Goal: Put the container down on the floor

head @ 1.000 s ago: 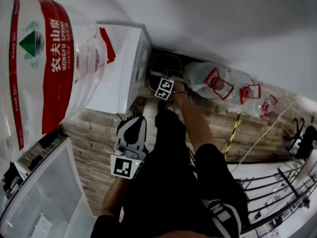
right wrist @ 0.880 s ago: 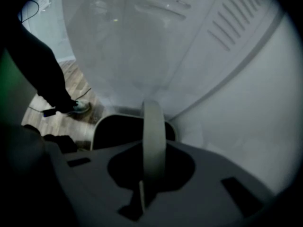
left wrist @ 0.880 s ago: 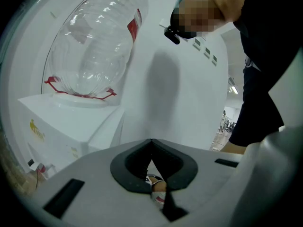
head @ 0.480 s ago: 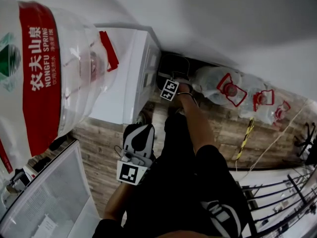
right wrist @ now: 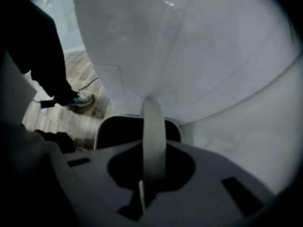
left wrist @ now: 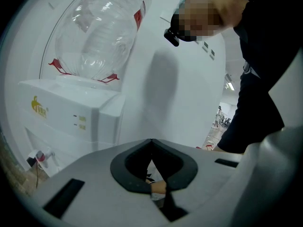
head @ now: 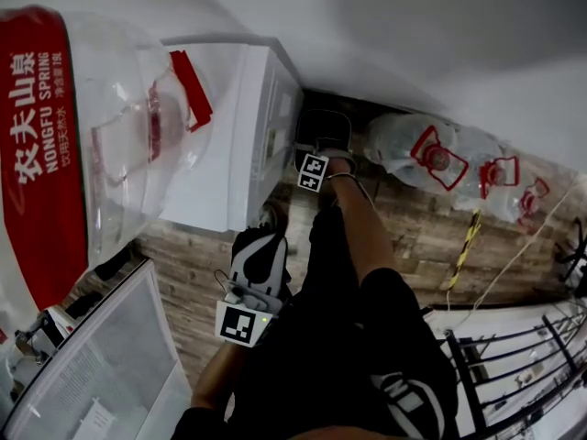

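The container is a dark bin with a pale rim, low beside the white water dispenser; whether it touches the wooden floor I cannot tell. My right gripper reaches down over it. In the right gripper view its jaws are shut on the bin's thin grey handle, with the bin's dark mouth right below. My left gripper hangs nearer my body, shut with nothing in it. In the left gripper view, that gripper points at the dispenser.
A big clear water bottle with a red label sits upside down on the dispenser. Several more bottles lie on the floor by the wall. A white cabinet stands at lower left, a metal rack at lower right. A shoe is on the floor.
The head view has swung a little to the right, so the big bottle slides off to the left. The right gripper stays on the bin's handle beside the dispenser; the left gripper barely moves.
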A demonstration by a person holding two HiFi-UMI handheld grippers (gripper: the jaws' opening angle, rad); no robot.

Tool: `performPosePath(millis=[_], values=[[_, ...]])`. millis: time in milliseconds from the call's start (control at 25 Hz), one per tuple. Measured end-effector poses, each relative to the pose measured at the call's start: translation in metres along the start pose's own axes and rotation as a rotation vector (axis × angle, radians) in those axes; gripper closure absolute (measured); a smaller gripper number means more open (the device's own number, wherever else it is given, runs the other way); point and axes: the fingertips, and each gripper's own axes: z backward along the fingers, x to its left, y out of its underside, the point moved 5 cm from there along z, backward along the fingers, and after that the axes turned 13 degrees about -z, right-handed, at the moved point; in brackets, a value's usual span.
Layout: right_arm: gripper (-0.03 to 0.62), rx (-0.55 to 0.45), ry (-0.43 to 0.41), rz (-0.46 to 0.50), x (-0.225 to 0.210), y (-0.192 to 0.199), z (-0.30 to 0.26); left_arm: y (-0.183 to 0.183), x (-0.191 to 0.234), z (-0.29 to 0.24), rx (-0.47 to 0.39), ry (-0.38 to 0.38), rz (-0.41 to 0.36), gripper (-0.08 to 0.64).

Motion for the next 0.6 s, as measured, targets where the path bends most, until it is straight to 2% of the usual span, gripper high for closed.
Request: performPosePath(millis=[200, 360, 480, 600], values=[[0.558, -0.003, 0.034, 0.01, 0.003, -0.003, -0.004, 0.006, 0.005, 0.005, 0.003, 0.009, -0.011, 0.529], [0.553, 0.028, 0.022, 0.041, 0.005, -0.002, -0.002, 0.008, 0.007, 0.009, 0.013, 0.014, -0.01, 0.528], [0.513, 0.03, -0.009, 0.03, 0.008, -0.002, 0.006, 0.004, 0.005, 0.013, 0.012, 0.028, -0.012, 0.528], [0.483, 0.035, 0.0, -0.002, 0.005, -0.002, 0.016, -0.001, 0.005, 0.019, 0.019, 0.047, -0.017, 0.529]])
